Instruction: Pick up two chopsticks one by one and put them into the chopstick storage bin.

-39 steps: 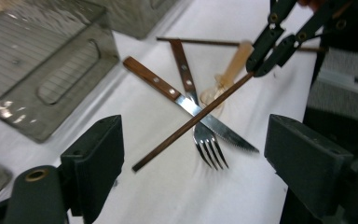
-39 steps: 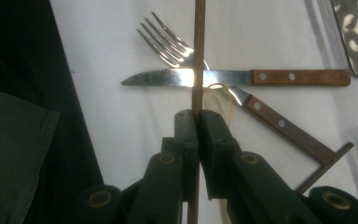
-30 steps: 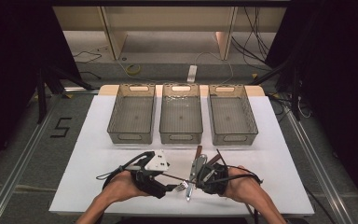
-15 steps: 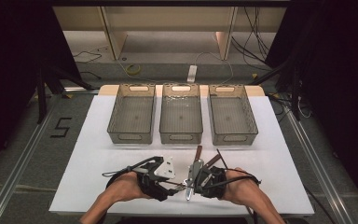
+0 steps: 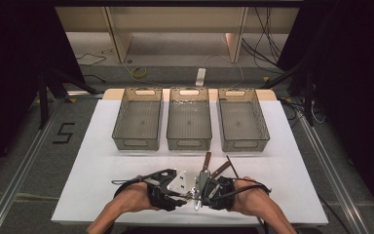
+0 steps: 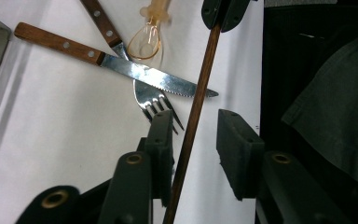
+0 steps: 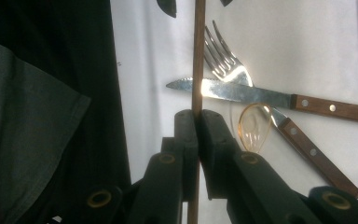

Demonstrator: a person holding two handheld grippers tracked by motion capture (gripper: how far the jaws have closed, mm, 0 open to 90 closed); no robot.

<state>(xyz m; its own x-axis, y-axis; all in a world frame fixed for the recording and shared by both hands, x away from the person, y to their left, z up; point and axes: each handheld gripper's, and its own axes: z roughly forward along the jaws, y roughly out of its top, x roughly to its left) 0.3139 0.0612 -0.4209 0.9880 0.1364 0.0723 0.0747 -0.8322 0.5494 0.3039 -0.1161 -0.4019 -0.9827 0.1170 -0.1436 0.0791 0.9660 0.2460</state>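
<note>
At the table's front edge my two grippers face each other tip to tip. My right gripper [image 7: 197, 116] is shut on a thin brown wooden stick [image 7: 198, 56]. The stick [image 6: 200, 93] runs on between the jaws of my left gripper [image 6: 193, 123], which have just been closing. It lies against one pad, and the other pad stands a gap away. Under the stick lie a wooden-handled knife [image 6: 121, 65], a fork [image 6: 154, 100] and an amber plastic spoon [image 6: 144, 42]. From above, the left gripper [image 5: 185, 191] and right gripper [image 5: 200, 191] almost meet.
Three grey wire-mesh bins stand in a row at the back of the white table [image 5: 102, 161]: left [image 5: 135, 143], middle [image 5: 189, 144], right [image 5: 246, 145]. The table's front edge lies just below both hands. A grey sleeve [image 7: 23, 126] hangs beside the right gripper.
The left gripper's jaws have narrowed around the stick, and its tip has edged closer to the right gripper. The right gripper holds still with the stick.
</note>
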